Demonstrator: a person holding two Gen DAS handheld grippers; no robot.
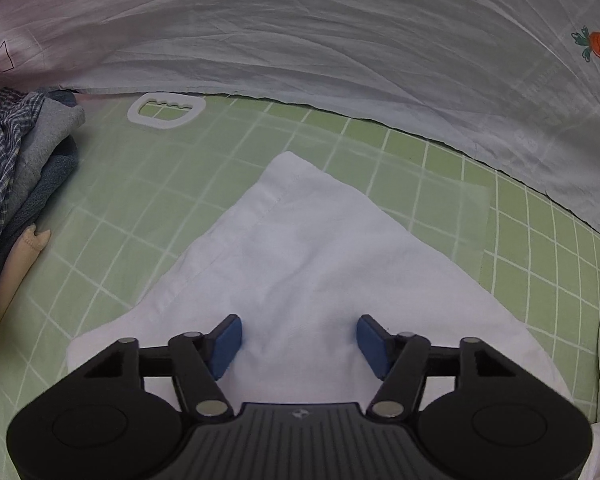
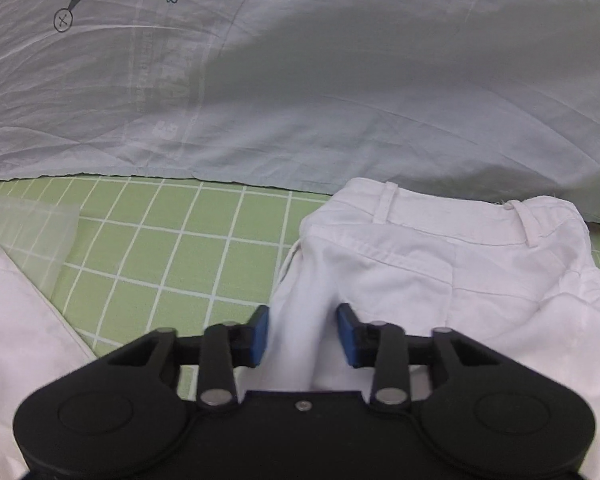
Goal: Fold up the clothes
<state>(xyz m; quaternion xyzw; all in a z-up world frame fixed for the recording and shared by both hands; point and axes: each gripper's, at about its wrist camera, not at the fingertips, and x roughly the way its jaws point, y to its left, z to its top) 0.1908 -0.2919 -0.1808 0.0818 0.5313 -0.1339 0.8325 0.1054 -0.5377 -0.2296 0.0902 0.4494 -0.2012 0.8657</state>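
Observation:
A pair of white trousers lies on a green checked mat. In the left wrist view a trouser leg runs away from me with its hem end far. My left gripper is open, its blue pads wide apart just above the leg. In the right wrist view the waistband end with belt loops lies flat. My right gripper is open, with a raised fold of white cloth between its blue pads; whether the pads touch it is unclear. The other leg shows at the left edge.
A pile of other clothes, checked, grey and denim, sits at the left. A white plastic handle lies on the mat. A pale sheet with a carrot print hangs behind the mat; it also shows in the right wrist view.

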